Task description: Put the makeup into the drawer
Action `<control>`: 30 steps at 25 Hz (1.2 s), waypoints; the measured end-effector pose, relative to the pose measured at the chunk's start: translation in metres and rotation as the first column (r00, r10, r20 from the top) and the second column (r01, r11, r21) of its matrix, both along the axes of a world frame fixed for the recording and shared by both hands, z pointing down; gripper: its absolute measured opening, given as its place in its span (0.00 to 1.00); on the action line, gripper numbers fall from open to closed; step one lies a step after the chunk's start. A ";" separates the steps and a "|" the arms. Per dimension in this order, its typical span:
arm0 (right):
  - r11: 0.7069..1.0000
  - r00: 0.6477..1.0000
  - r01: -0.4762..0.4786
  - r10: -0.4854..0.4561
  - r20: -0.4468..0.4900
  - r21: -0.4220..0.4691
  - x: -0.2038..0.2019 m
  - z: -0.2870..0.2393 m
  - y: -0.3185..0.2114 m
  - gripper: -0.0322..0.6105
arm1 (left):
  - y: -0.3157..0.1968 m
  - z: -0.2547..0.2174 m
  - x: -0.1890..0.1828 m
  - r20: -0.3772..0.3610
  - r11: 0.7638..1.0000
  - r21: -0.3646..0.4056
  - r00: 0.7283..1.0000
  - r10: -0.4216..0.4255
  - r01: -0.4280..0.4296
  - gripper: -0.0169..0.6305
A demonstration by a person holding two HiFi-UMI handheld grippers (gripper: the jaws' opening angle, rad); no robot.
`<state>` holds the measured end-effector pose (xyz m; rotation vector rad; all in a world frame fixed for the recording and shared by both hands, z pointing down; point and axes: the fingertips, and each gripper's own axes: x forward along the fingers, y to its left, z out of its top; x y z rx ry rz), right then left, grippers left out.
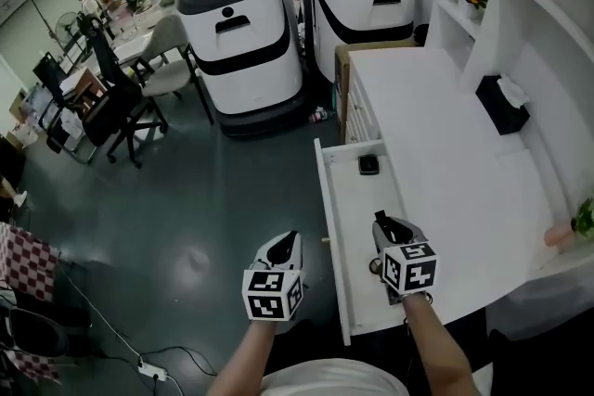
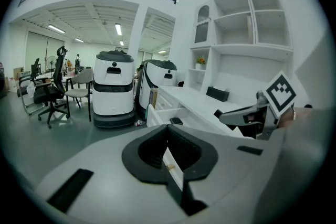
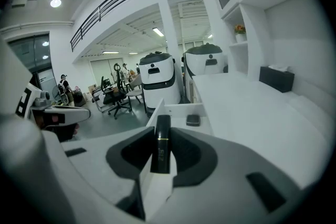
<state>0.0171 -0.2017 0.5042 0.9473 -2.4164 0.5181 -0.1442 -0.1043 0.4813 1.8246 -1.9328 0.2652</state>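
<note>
A black lipstick tube (image 3: 160,143) with a thin gold band stands upright between the pads of my right gripper (image 3: 160,157), which is shut on it. In the head view that right gripper (image 1: 384,227) hangs over the near part of the open white drawer (image 1: 345,227). A small black compact (image 1: 368,164) lies at the drawer's far end, also seen from the right gripper (image 3: 192,119). My left gripper (image 1: 289,243) hovers over the floor just left of the drawer front. Its jaws (image 2: 169,157) stand slightly apart with nothing between them; the drawer front shows through the gap.
The drawer belongs to a white desk (image 1: 445,162) with a black tissue box (image 1: 501,104) at its back. Two white-and-black machines (image 1: 243,32) stand beyond the drawer. Office chairs (image 1: 121,97) are at the left, and a power strip (image 1: 151,370) lies on the floor.
</note>
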 end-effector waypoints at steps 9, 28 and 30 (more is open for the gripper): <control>0.998 1.000 0.019 -0.019 -0.004 -0.054 -0.026 0.023 -0.003 0.21 | 0.008 0.010 -0.008 -0.006 0.999 -0.031 0.999 -0.033 0.033 0.03; 0.987 0.983 -0.061 0.034 -0.180 -0.150 -0.054 0.108 -0.045 0.21 | -0.044 0.057 -0.055 -0.065 0.993 -0.111 0.997 0.044 -0.051 0.03; 0.985 0.979 -0.062 0.029 -0.203 -0.159 -0.057 0.118 -0.050 0.21 | -0.052 0.062 -0.061 -0.072 0.991 -0.121 0.996 0.050 -0.058 0.03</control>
